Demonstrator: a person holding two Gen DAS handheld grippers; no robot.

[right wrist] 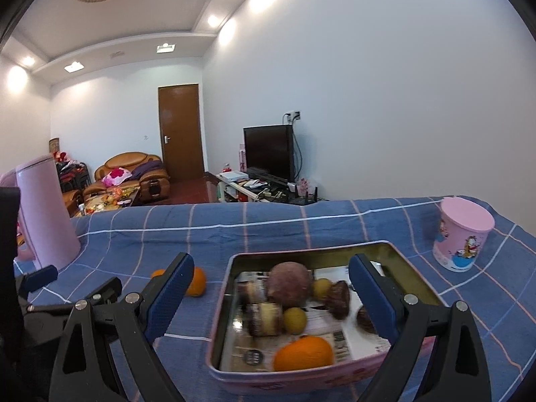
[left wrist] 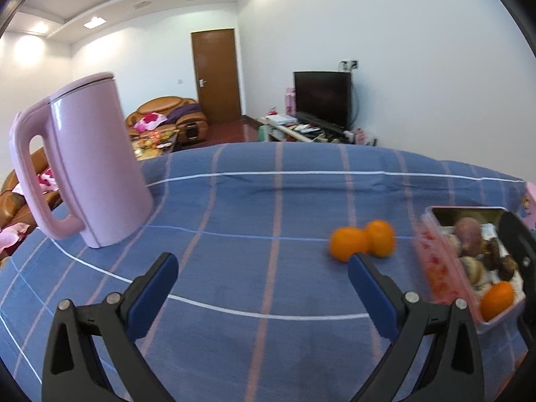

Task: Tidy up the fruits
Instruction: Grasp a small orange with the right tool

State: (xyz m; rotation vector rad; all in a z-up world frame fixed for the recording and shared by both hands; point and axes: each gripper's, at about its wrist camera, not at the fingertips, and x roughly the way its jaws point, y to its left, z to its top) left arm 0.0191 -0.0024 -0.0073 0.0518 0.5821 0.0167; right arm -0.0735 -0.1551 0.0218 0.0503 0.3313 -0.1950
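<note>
Two oranges [left wrist: 361, 243] lie touching each other on the blue checked cloth [left wrist: 254, 207] that covers the surface, at about 2 o'clock in the left wrist view, just beyond the right fingertip of the left hand-held gripper [left wrist: 263, 269]. That gripper hangs over bare cloth with its jaws spread wide and nothing between them. A pink tin [right wrist: 221, 328] sits to the right of the oranges, near them but apart; in the right wrist view it fills the 6 o'clock area. Inside it lie a third orange [right wrist: 303, 353] by the near wall, a large purple-brown round fruit [right wrist: 289, 283], two small yellow-green fruits [right wrist: 294, 320] and several dark brown pieces, too blurred to name. The right hand-held gripper [right wrist: 271, 271] hovers above the tin, its jaws wide and empty. A pink kettle [left wrist: 90, 164] stands upright at 9 o'clock in the left view, and a pink cartoon cup [right wrist: 462, 234] stands at 3 o'clock in the right view.
</note>
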